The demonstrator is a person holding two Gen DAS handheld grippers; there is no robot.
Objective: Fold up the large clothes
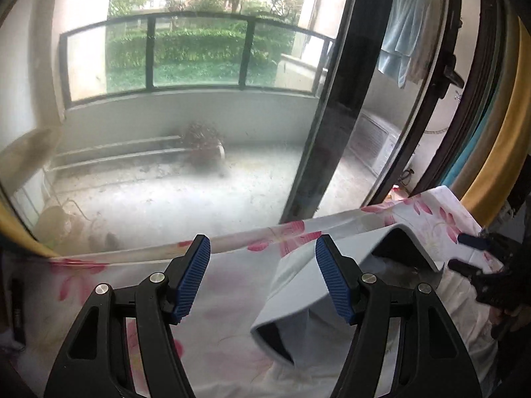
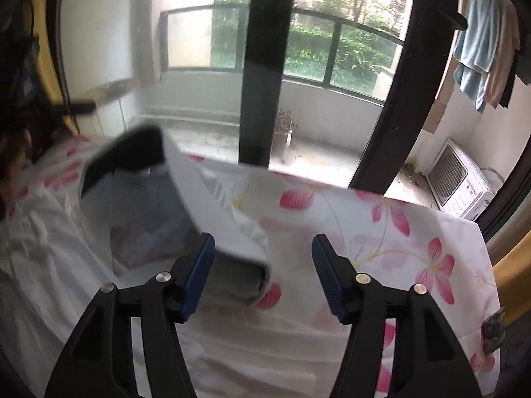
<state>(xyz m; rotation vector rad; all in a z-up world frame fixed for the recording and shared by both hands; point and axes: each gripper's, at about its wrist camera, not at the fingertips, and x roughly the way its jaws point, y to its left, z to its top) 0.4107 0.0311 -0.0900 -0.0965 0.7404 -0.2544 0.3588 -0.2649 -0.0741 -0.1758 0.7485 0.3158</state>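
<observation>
A: Where is the garment?

B: The pale grey-blue garment [image 1: 298,285] lies on the floral sheet [image 1: 232,298], folded into a thick band with dark openings at its ends. In the left wrist view it runs from the near middle up to the right, arching over a dark gap.

A: And the left gripper [image 1: 263,278]?

B: Its jaws are spread apart and grasp nothing; the right blue pad [image 1: 333,285] stands in front of the cloth, and I can't tell if it touches.

A: What does the other camera add?

B: There the garment [image 2: 205,205] is blurred, left of centre, its near end between the jaws of the right gripper [image 2: 264,275]. Those jaws are released; the pads press on nothing. This view alone shows the sheet's right edge [image 2: 415,232] with its big pink flowers.

A: And the left view alone?

B: The right gripper itself [image 1: 471,255], far right at the sheet's edge.

A: Any containers?

B: Only a potted plant [image 2: 283,129] on the balcony beyond the glass door [image 1: 318,152]. A white air-conditioner unit [image 2: 461,182] sits at the right, and towels [image 2: 481,43] hang above it.
</observation>
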